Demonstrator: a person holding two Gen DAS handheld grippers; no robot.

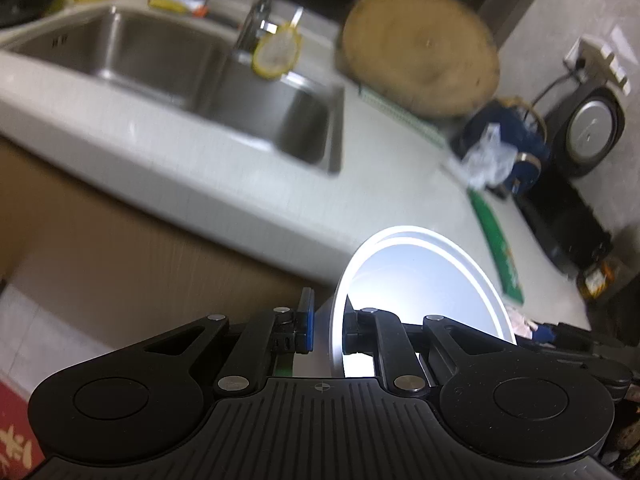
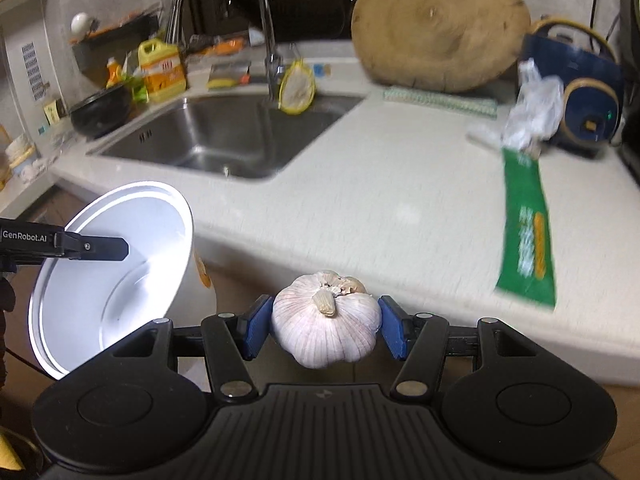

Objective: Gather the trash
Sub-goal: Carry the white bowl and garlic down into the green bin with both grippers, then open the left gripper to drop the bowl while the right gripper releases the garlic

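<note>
My left gripper (image 1: 327,330) is shut on the rim of a white paper cup (image 1: 420,276), one finger inside and one outside. In the right wrist view that white cup (image 2: 116,276) hangs tilted at the lower left, mouth toward the camera, in front of the counter edge, with the left gripper's finger (image 2: 96,248) reaching into it. My right gripper (image 2: 324,326) is shut on a whole garlic bulb (image 2: 326,318), its blue pads pressing both sides. A green wrapper (image 2: 528,236) and crumpled clear plastic (image 2: 534,112) lie on the white counter (image 2: 380,184).
A steel sink (image 2: 224,136) with a curved faucet (image 2: 240,20) is set in the counter at the left. A round wooden board (image 2: 440,24) leans at the back. A blue appliance (image 2: 580,92) stands at the right, a yellow bottle (image 2: 162,70) behind the sink.
</note>
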